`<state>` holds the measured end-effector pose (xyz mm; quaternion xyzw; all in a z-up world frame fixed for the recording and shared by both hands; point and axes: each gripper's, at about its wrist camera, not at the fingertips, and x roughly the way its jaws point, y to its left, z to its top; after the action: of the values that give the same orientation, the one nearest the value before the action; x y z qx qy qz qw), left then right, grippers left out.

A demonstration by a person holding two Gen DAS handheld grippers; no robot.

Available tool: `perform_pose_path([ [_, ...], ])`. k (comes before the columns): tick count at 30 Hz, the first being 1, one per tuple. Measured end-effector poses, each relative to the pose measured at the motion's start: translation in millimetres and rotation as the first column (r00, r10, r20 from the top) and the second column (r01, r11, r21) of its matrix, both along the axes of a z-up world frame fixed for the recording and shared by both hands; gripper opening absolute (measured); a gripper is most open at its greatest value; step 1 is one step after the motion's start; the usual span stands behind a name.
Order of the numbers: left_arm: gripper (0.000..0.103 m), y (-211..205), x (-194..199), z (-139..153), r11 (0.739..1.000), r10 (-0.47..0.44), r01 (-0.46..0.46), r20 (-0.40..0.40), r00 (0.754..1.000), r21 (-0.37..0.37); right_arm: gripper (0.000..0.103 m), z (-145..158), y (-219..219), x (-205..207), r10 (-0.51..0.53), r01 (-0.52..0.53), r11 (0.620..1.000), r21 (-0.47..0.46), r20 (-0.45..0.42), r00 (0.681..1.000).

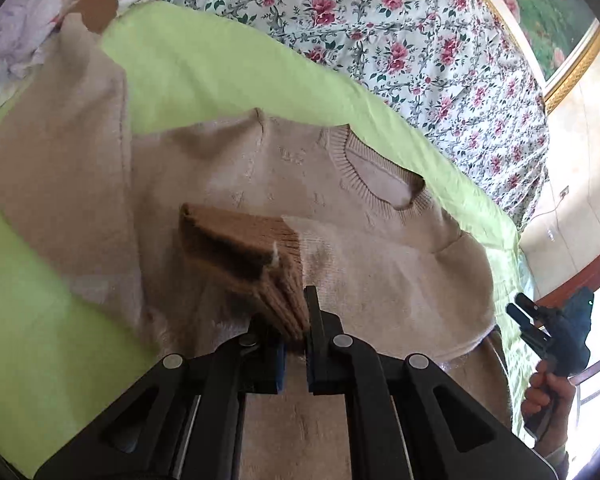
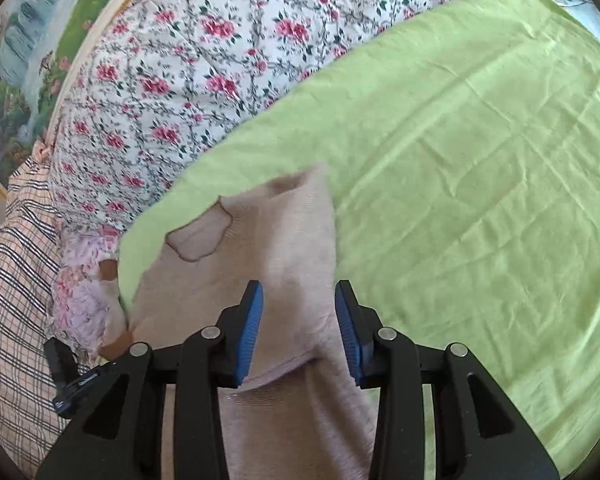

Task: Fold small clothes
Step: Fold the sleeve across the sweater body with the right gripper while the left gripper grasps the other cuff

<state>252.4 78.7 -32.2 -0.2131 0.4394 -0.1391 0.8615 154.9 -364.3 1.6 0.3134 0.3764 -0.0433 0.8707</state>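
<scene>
A small beige knit sweater (image 1: 292, 168) lies flat on a light green sheet (image 1: 204, 64), neck hole to the right. My left gripper (image 1: 296, 320) is shut on the sweater's brown ribbed cuff (image 1: 252, 256) and holds that sleeve end over the sweater's chest. The other sleeve lies spread out to the left, ending in a brown cuff (image 1: 96, 10). My right gripper (image 2: 298, 320) is open and empty, hovering over the sweater (image 2: 276, 248) near its side edge. It also shows in the left wrist view (image 1: 532, 320), held in a hand off the sweater's right side.
A floral quilt (image 1: 412, 40) is bunched behind the green sheet (image 2: 480, 180). A plaid cloth (image 2: 16, 280) lies at the left of the right wrist view. A framed landscape painting (image 2: 24, 56) hangs on the wall beyond.
</scene>
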Motion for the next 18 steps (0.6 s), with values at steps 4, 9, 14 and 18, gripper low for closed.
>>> perform_pose_path([
  [4, 0.005, 9, -12, -2, 0.999, 0.050, -0.049, 0.017, 0.999, -0.021, 0.059, -12, 3, 27, 0.071, -0.072, 0.997, -0.031, -0.050, 0.996],
  [9, 0.006, 5, -23, -2, 0.999, 0.024, -0.023, 0.025, 0.999, -0.029, 0.060, -30, 14, 59, 0.153, -0.167, 0.982, -0.090, -0.144, 0.978],
  [14, 0.006, -22, -28, 8, 0.997, -0.077, 0.077, 0.059, 0.995, 0.004, 0.008, -28, -9, 53, 0.099, -0.123, 0.982, -0.145, -0.161, 0.982],
  [18, 0.006, -45, -25, 11, 0.989, -0.150, 0.149, 0.091, 0.984, 0.016, 0.003, -33, -41, 32, -0.007, -0.027, 0.982, -0.189, -0.179, 0.984],
])
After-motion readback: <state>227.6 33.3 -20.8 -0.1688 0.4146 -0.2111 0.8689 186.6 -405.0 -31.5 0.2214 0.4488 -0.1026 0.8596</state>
